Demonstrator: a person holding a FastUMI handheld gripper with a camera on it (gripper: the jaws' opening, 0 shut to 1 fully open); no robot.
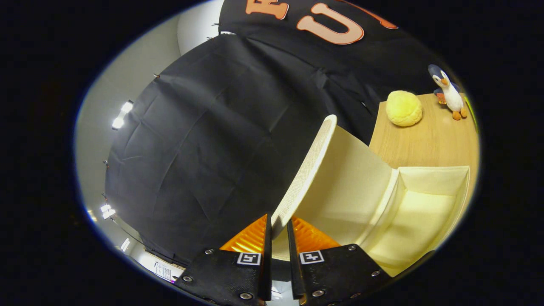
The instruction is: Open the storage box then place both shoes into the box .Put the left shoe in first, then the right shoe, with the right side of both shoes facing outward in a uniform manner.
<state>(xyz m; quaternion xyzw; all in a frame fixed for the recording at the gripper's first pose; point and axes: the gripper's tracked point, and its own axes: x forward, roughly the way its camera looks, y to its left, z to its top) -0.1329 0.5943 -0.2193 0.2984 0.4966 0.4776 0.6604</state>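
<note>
My gripper is shut on the edge of the storage box lid, a cream panel with a woven outer face. The lid stands raised, swung up away from the box, and its edge runs up and away from my fingers. To the right of the lid lies the open storage box, cream inside, with nothing visible in it. The shoes are not visible from here.
The box rests on a wooden table. A round yellow plush and a penguin toy sit at the table's far end. Black booth cloth hangs beyond the lid, to the left.
</note>
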